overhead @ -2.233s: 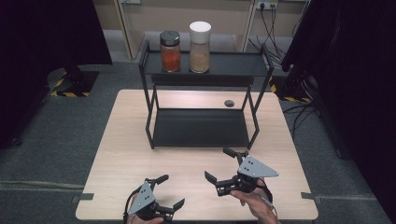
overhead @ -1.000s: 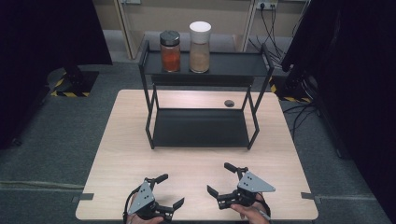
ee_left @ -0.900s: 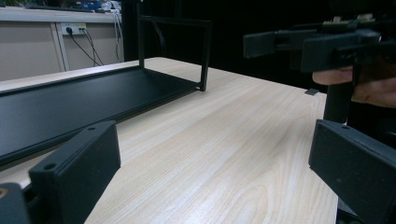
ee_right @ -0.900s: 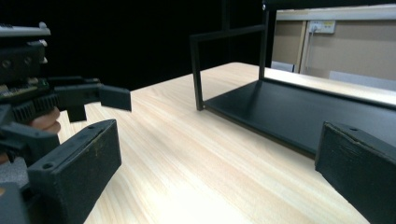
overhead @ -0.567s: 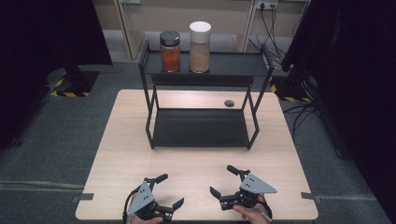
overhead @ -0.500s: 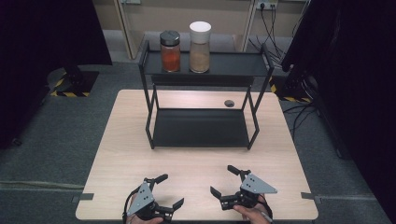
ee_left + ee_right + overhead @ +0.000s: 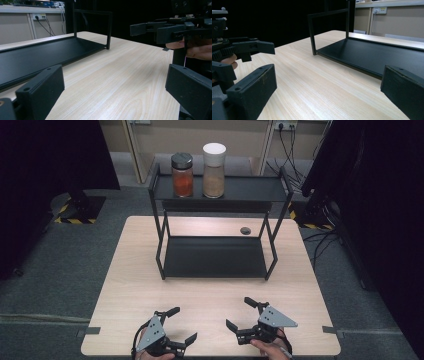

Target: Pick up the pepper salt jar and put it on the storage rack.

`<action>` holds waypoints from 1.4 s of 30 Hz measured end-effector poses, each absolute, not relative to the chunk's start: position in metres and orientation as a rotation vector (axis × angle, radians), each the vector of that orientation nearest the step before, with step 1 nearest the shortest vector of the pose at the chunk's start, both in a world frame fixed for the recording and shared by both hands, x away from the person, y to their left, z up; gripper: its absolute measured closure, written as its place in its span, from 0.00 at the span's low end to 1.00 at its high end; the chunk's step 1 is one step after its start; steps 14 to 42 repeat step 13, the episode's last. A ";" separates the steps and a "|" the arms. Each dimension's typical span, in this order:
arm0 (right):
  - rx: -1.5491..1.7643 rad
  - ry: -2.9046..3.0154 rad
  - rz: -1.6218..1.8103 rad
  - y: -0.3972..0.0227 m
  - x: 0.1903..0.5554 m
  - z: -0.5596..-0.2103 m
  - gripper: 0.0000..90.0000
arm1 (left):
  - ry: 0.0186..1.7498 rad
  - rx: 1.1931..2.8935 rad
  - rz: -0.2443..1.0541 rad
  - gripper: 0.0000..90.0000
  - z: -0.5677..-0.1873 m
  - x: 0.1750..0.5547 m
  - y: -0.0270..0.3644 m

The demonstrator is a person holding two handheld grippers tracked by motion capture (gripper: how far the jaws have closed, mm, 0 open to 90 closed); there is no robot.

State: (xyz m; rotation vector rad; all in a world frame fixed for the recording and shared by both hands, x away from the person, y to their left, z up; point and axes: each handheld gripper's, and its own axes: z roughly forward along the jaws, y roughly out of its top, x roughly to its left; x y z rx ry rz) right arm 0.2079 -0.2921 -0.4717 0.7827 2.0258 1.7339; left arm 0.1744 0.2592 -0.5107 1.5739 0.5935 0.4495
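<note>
- Shelf rack [image 7: 215, 232], the black two-tier frame, stood well ahead of both grippers toward the far half of the table, and it was the thing nearest their open jaws.
- Table [image 7: 135, 285] of pale wood grain lay bare between the grippers and the rack; the grippers sat low over its near edge.
- Grey carpet floor [image 7: 60, 265] surrounded the table, with dark curtains to either side and a beige wall with sockets and hanging cables beyond the rack.
- Left gripper [image 7: 181, 325] had its jaws spread wide and held nothing; in the left gripper view the rack's lower tray [image 7: 37, 53] lay ahead and to the left of its jaws.
- Right gripper [image 7: 239, 316] was likewise wide open and empty, set beside the left one but apart from it; in its own view the lower tray [image 7: 372, 53] lay ahead and to the right.
- Two jars stood on the rack's top tier, far ahead of and above the grippers: a white-lidded jar [image 7: 214, 163] of tan powder, and just beside it a dark-lidded jar [image 7: 182, 168] of orange-red powder.
- To reach well, I judged that either gripper should rise above the top rail before closing in, and keep its jaws wide enough to straddle a jar without nudging its neighbour.
- Small dark round object [image 7: 245, 230] lay on the table behind the rack; what it was could not be told.
</note>
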 end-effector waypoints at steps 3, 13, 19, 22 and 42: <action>0.795 2.021 1.733 -0.293 0.208 -0.472 0.01 | 0.593 1.573 0.450 0.02 -0.511 0.174 0.259; 0.794 2.011 1.738 -0.295 0.209 -0.472 0.01 | 0.594 1.573 0.451 0.02 -0.511 0.175 0.259; 0.794 2.011 1.738 -0.295 0.209 -0.472 0.01 | 0.594 1.573 0.451 0.02 -0.511 0.175 0.259; 0.794 2.011 1.738 -0.295 0.209 -0.472 0.01 | 0.594 1.573 0.451 0.02 -0.511 0.175 0.259; 0.794 2.011 1.738 -0.295 0.209 -0.472 0.01 | 0.594 1.573 0.451 0.02 -0.511 0.175 0.259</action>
